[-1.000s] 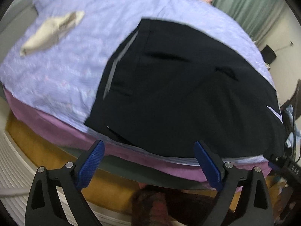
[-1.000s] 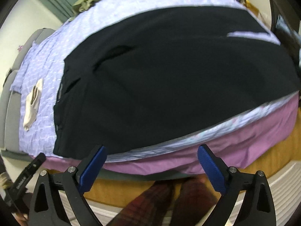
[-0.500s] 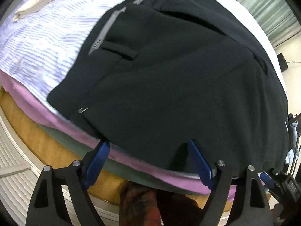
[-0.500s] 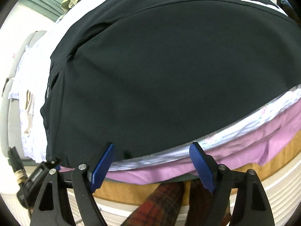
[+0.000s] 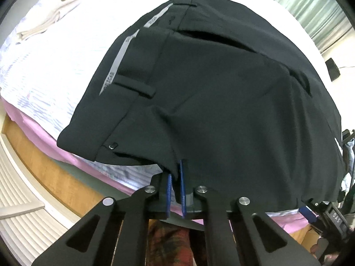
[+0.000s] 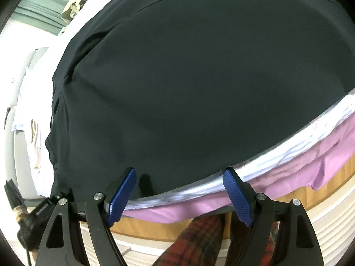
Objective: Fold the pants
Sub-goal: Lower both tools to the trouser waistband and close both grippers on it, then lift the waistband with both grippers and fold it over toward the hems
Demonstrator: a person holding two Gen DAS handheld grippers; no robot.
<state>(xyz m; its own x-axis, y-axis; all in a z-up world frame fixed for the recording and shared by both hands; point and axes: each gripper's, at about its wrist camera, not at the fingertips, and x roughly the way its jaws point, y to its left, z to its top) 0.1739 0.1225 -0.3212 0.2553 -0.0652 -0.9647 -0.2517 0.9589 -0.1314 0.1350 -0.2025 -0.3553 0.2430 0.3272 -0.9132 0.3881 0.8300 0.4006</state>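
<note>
Black pants [image 5: 221,102] lie along the bed [image 5: 55,71] edge: my left tongs [image 5: 175,186] have just pinched their hem, my right tongs [image 6: 179,190] gape astride it.

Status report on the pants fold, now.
Left gripper just closed, pinching near edge of black pants. Right gripper open at the edge, not gripping. Nothing in the way.

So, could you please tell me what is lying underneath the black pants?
The black pants lie on a pale striped bedsheet, with a pink layer showing below it at the bed's edge. What lies directly under the pants' middle is covered and cannot be seen.
</note>
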